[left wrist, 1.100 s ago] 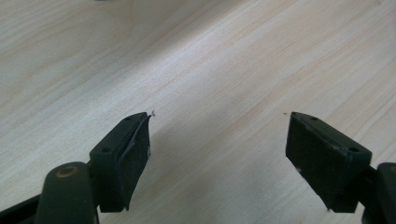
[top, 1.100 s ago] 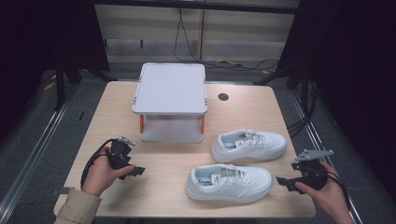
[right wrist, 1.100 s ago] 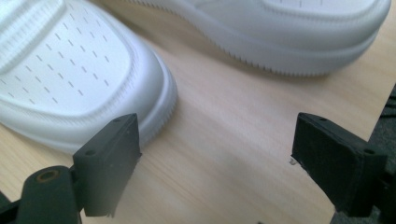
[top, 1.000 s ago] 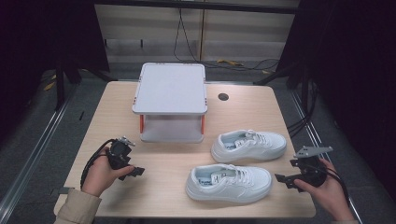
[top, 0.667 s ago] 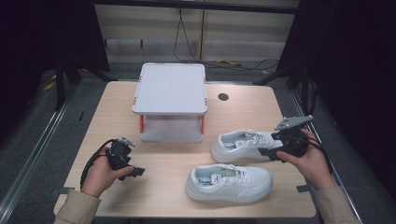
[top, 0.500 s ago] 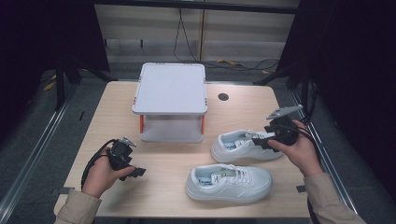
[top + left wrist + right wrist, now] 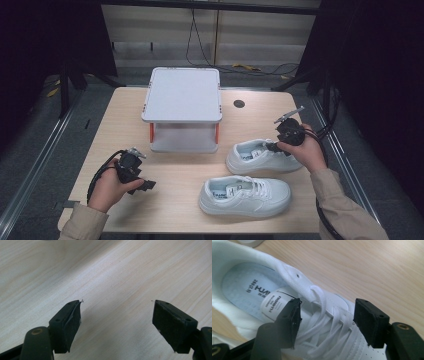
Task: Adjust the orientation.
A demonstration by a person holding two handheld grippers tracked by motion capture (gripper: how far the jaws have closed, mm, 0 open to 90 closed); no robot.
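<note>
- Two white sneakers lie on the wooden table (image 7: 165, 180): the far sneaker (image 7: 255, 159) sits right of centre, the near sneaker (image 7: 245, 194) lies just in front of it, close to the table's front edge. Apart, not touching.
- Right gripper (image 7: 274, 146): held in the person's right hand (image 7: 305, 150), poised over the far sneaker at its laced part. In the right gripper view the jaws straddle the side of the shoe at the upper lacing, one jaw on the tongue side beside the printed label, the other outside the shoe's wall.
- Jaw state, right: partly parted and just been closing, shoe between them; pads not seen pressing on it (no grip made).
- Left gripper (image 7: 145, 185): in the left hand (image 7: 107, 187), low over the front left of the table, well apart from both shoes.
- Jaw state, left: wide apart, nothing between them; bare wood grain beneath in the left gripper view (image 7: 116, 315).
- White two-tier stand (image 7: 182, 95) with orange posts stands at the table's back centre, behind the far sneaker and to its left.
- Small dark round spot (image 7: 239, 103) on the tabletop just right of the stand.
</note>
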